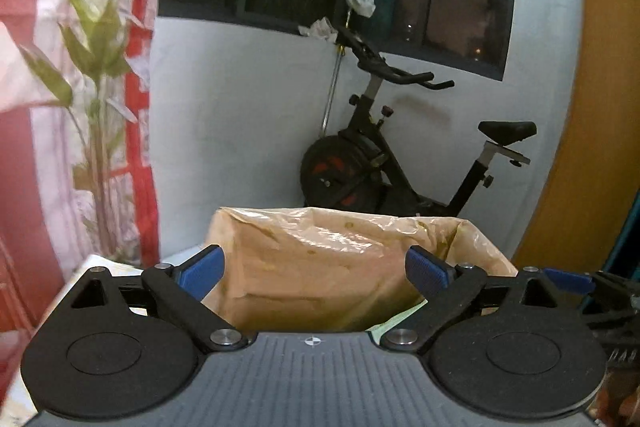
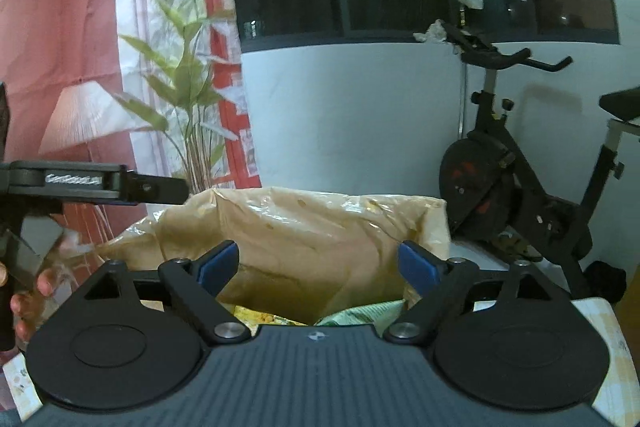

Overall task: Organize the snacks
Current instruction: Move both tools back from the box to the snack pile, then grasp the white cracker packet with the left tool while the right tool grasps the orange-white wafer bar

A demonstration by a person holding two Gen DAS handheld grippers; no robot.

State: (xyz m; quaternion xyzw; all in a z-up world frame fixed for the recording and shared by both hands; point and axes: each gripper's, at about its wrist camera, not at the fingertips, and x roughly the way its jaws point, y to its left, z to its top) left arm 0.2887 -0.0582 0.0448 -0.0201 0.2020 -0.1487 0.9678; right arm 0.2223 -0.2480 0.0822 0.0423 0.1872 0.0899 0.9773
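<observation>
A tan, glossy plastic bag (image 1: 320, 259) stands open-mouthed straight ahead in both wrist views, also the bag (image 2: 304, 239). My left gripper (image 1: 316, 271) is open in front of it, blue pads wide apart with nothing between them. My right gripper (image 2: 318, 267) is open too, above the bag's mouth. Down inside the bag, just past the right gripper's body, lie a yellow snack packet (image 2: 256, 317) and a green snack packet (image 2: 360, 313). The left gripper's black frame (image 2: 96, 183) and a hand (image 2: 32, 299) show at the left edge of the right wrist view.
A black exercise bike (image 1: 392, 163) stands against the white wall behind the bag. A leafy plant (image 1: 96, 75) and a red-and-white patterned curtain (image 1: 24, 107) are at the left. A pale patterned cloth surface (image 2: 600, 331) lies under the bag. An orange panel (image 1: 592, 147) is at the right.
</observation>
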